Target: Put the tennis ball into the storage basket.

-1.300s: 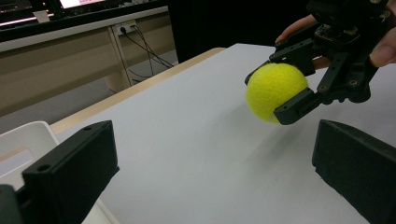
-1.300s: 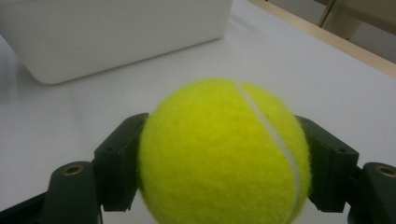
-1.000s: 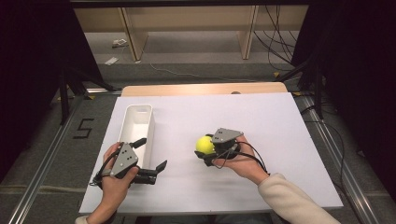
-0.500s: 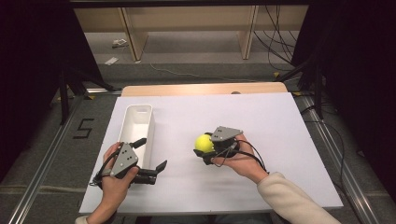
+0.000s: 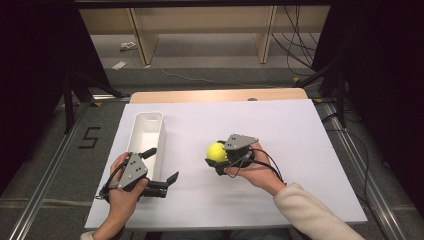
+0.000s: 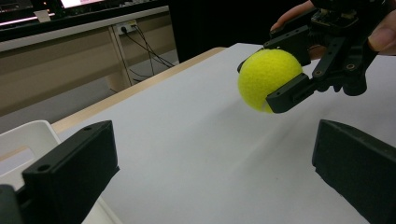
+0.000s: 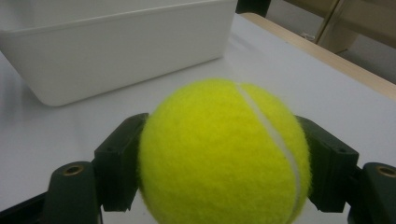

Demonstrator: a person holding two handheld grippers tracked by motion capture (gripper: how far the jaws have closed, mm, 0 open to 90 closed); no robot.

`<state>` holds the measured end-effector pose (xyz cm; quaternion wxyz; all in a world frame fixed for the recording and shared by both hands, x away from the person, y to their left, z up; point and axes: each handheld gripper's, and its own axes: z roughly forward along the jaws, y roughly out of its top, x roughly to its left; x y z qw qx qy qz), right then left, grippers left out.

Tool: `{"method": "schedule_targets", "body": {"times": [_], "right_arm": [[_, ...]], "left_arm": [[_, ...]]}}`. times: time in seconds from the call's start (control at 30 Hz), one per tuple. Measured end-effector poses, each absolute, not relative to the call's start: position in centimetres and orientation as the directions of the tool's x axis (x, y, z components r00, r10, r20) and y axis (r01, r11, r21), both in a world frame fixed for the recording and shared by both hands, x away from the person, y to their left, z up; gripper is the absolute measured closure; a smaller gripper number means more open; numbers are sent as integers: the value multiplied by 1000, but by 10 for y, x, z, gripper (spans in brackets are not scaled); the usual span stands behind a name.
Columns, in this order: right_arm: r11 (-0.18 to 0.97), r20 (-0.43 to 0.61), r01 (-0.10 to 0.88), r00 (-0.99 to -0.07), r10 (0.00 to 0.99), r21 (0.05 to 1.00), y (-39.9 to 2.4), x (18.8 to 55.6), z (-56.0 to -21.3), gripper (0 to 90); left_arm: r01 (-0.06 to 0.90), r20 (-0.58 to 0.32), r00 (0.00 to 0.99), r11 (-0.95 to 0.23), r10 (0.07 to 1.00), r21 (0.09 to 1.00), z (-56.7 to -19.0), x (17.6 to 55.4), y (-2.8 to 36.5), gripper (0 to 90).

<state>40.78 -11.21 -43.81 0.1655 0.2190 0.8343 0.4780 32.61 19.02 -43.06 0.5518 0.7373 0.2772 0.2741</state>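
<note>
On the white table sheet, right of centre, the right gripper pinches a yellow tennis ball between its two black jaws. In the right gripper view the ball sits squarely between the jaws, pressed on both flanks, seam running up its right side. Compared with a second ago, ball and gripper have shifted slightly toward the far side of the table; the left gripper view shows the ball clear of the sheet with a soft shadow beneath, so I judge it lifted, not resting.

The left gripper sits near the table's front edge, just beside the near end of the white rectangular bin, jaws spread wide and holding nothing. Its position is unchanged over the last second.

Judgement: grasp is done and the carry has begun. The bin lies to the left of the ball, well apart, and looks empty from above. The likely next step is transport leftward over the bin's rim, then release. Risk: the ball is round and could roll out if grip loosens.
</note>
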Motion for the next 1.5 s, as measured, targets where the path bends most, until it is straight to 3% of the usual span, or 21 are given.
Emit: {"method": "schedule_targets", "body": {"times": [1.5], "right_arm": [[433, -73, 186, -854, 516, 882, -99, 411, -432, 266]], "left_arm": [[107, 97, 696, -237, 711, 966, -431, 326, 190, 0]]}}
